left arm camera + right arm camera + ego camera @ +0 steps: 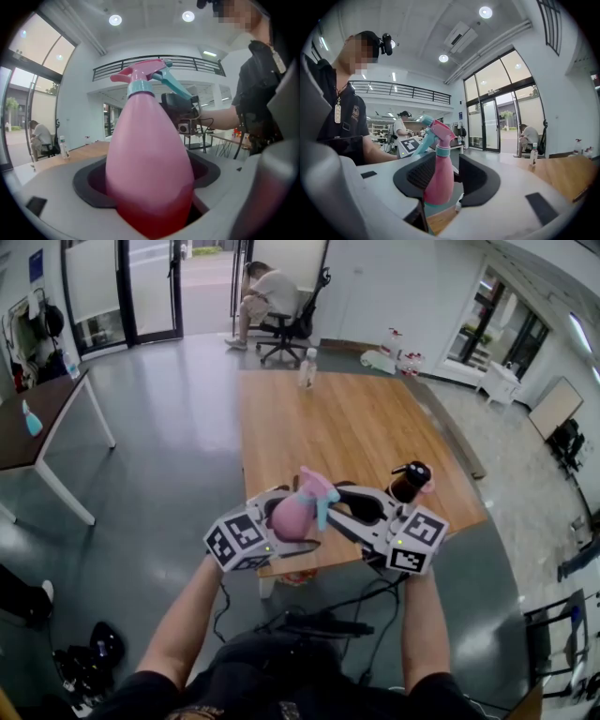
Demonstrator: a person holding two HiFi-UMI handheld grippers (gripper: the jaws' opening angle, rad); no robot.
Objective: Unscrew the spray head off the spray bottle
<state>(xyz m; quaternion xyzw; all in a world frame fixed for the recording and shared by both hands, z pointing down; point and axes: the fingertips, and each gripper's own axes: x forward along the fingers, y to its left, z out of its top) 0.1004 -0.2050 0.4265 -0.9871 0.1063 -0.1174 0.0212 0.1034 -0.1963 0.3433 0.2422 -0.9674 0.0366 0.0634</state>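
The spray bottle (pixel 292 514), its spray head (pixel 317 486) still seated on the neck, hangs above the near edge of the counter (pixel 366 437), pinched in the fingers of the left gripper (pixel 278 527), while the fingers of the right gripper (pixel 445 174) stand spread either side of it, so the unscrewing apparently remains to be done.

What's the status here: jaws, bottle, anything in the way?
Left gripper jaws shut on spray bottle body. Right gripper jaws open, bottle lined up between them, not gripped. Spray head still on. No obstruction seen.
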